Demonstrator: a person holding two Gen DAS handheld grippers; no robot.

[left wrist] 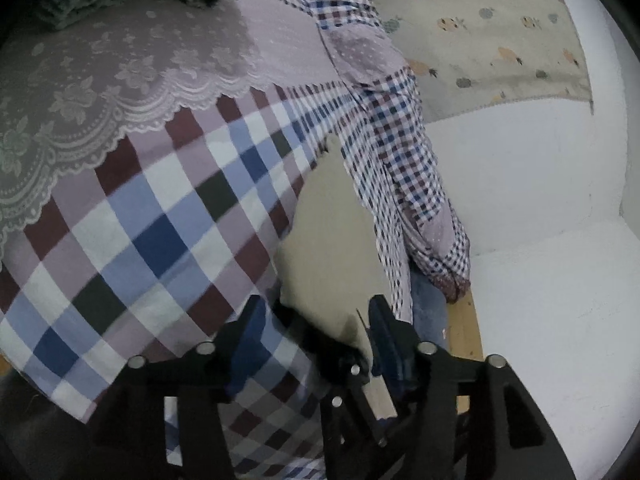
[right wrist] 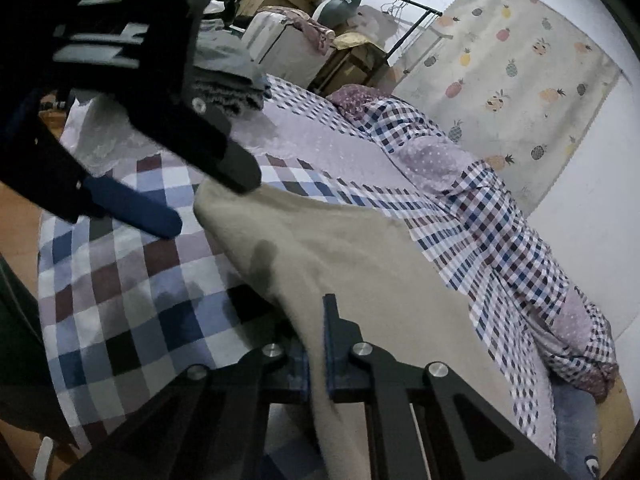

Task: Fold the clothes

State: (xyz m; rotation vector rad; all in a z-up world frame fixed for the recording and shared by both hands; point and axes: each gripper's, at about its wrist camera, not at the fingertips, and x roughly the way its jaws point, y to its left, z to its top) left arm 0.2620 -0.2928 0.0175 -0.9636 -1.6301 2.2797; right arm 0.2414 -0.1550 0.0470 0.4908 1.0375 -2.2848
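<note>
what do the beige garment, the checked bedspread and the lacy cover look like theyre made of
Beige garment: soft matte knit, perhaps fleece or cotton jersey; it drapes limply with no sheen. Checked bedspread: thin woven cotton by its look, flat with printed or woven squares. Lacy cover: sheer lace, likely synthetic, with floral pattern and scalloped edge. The right gripper is shut on the beige garment.

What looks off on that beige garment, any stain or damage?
A darker smudge on the beige garment at, possibly a damp stain or a shadow. No tears visible. The right gripper pinches its edge.
</note>
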